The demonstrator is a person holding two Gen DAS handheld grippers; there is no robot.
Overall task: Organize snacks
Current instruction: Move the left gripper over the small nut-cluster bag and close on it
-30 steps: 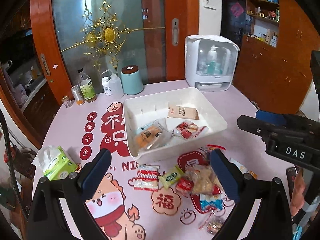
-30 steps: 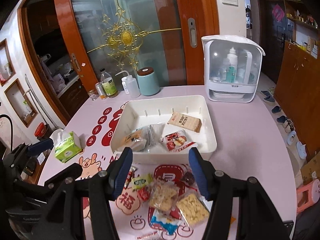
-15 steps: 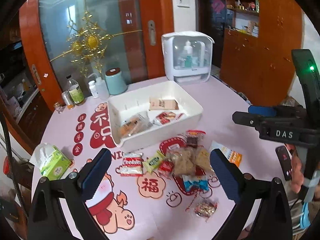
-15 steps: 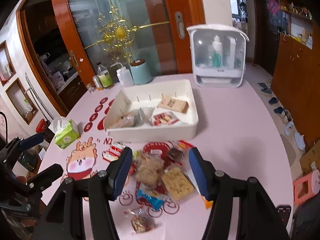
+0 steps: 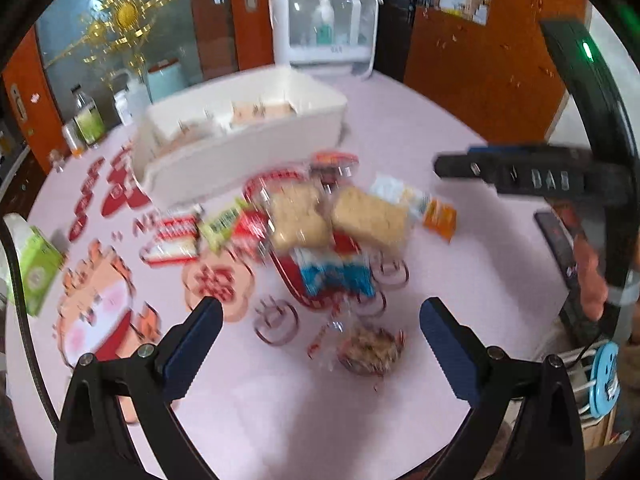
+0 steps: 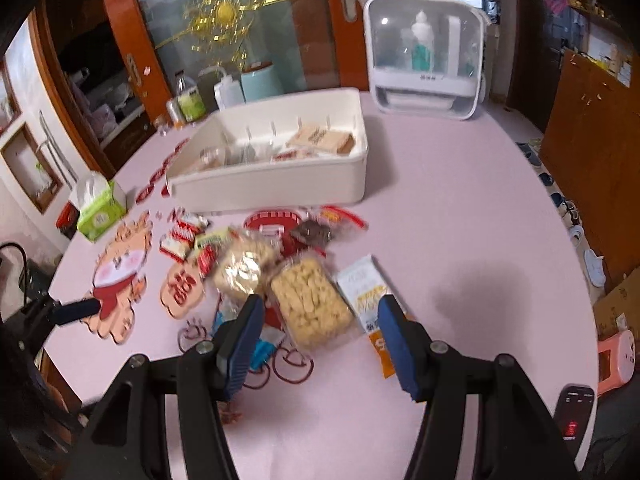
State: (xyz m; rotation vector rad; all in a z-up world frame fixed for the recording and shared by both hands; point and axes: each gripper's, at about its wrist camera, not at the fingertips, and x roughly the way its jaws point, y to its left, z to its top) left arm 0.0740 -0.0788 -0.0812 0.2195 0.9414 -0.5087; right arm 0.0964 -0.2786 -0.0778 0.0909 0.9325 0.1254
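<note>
Pink covered the round surface, where a white bin stood toward the far side with a few packets inside. Loose snacks lay heaped just in front of it. Both grippers hung above that heap, holding nothing. The left gripper had its fingers wide over a small clear packet, perhaps nuts, though blur hid the detail. The right gripper had its fingers parted over a pale biscuit pack.

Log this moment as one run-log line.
left gripper: open, empty | right gripper: open, over clear yellow-biscuit packet | white plastic bin: partly filled
</note>
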